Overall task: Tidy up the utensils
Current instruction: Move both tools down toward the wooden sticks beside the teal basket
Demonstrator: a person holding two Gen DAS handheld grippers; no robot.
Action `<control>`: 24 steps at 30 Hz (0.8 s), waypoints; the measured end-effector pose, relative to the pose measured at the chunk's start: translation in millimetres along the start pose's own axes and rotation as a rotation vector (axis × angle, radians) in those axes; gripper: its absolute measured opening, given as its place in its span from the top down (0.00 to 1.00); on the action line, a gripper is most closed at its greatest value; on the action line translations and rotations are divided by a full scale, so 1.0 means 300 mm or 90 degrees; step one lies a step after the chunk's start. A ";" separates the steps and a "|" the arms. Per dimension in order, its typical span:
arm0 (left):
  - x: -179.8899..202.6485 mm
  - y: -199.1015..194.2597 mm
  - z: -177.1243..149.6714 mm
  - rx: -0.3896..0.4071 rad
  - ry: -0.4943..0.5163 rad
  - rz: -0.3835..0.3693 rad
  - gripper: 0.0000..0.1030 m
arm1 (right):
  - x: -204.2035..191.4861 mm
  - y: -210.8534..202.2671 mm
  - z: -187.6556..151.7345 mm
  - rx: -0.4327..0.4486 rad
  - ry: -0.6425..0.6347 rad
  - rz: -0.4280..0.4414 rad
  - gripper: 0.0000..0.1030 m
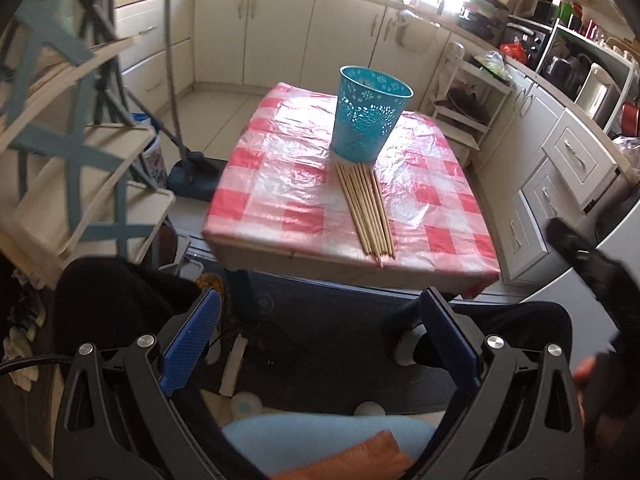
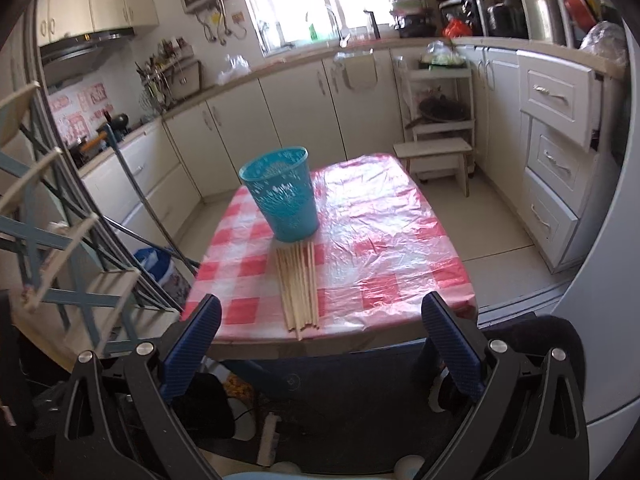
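A bundle of several wooden chopsticks [image 1: 366, 210] lies on the red-and-white checked table [image 1: 280, 168], reaching from the near edge to the foot of a teal perforated cup [image 1: 370, 114] that stands upright. The right wrist view shows the same chopsticks [image 2: 299, 286], cup [image 2: 282, 194] and table [image 2: 380, 240]. My left gripper [image 1: 320, 312] is open and empty, held back from the table's near edge and below it. My right gripper [image 2: 320, 314] is open and empty, just short of the near edge, in line with the chopstick ends.
A blue-and-cream folding rack [image 1: 68, 152] stands left of the table. Cabinets [image 1: 280, 36] run along the back and drawers [image 1: 568, 168] along the right. A small white shelf unit [image 2: 440, 120] and step stool [image 2: 436, 152] stand behind the table. Dark clutter lies on the floor under the near edge.
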State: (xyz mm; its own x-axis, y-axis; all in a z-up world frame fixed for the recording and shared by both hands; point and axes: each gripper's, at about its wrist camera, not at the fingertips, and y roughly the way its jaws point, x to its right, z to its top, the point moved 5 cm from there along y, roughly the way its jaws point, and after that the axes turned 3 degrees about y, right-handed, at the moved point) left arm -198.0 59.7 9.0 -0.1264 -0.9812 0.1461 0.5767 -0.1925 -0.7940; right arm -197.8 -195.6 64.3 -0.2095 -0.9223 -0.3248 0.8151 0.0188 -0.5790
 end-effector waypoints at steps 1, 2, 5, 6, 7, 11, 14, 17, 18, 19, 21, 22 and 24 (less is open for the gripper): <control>0.003 0.036 0.031 0.004 0.004 0.003 0.08 | 0.007 0.075 0.003 -0.029 -0.010 -0.012 0.07; 0.015 0.066 0.057 0.009 0.006 0.011 0.07 | 0.012 0.155 -0.007 -0.063 -0.026 -0.024 0.07; 0.016 0.182 0.154 0.016 -0.002 0.025 0.07 | -0.005 0.375 0.007 -0.105 -0.056 -0.006 0.12; 0.012 0.226 0.185 0.013 -0.011 0.028 0.07 | -0.018 0.440 0.011 -0.113 -0.065 0.007 0.26; 0.008 0.258 0.208 0.011 -0.018 0.029 0.07 | -0.032 0.519 0.012 -0.127 -0.084 0.007 0.32; 0.001 0.444 0.286 -0.014 -0.042 0.045 0.07 | -0.063 0.794 -0.045 -0.232 -0.094 0.023 0.60; -0.003 0.564 0.320 -0.031 -0.056 0.058 0.07 | -0.078 0.883 -0.138 -0.290 -0.101 0.033 0.69; -0.003 0.666 0.340 -0.048 -0.061 0.071 0.08 | -0.046 0.938 -0.162 -0.319 -0.123 0.018 0.74; -0.002 0.697 0.346 -0.055 -0.063 0.073 0.08 | -0.033 0.955 -0.163 -0.321 -0.133 0.012 0.74; -0.002 0.725 0.351 -0.061 -0.063 0.074 0.08 | -0.018 0.967 -0.165 -0.325 -0.139 0.011 0.74; -0.005 0.755 0.353 -0.062 -0.059 0.078 0.08 | 0.004 0.988 -0.166 -0.328 -0.153 0.004 0.74; 0.000 0.780 0.360 -0.063 -0.054 0.084 0.08 | 0.012 0.988 -0.165 -0.324 -0.158 0.003 0.75; 0.002 0.811 0.367 -0.067 -0.050 0.092 0.08 | 0.010 0.988 -0.161 -0.321 -0.171 0.004 0.75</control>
State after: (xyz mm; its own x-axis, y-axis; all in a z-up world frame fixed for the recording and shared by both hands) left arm 31.1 10.5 -119.0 0.0168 -0.9975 0.0688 0.4962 -0.0515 -0.8667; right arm 17.2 -174.3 -144.4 -0.0067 -0.9861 -0.1658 0.4439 0.1456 -0.8842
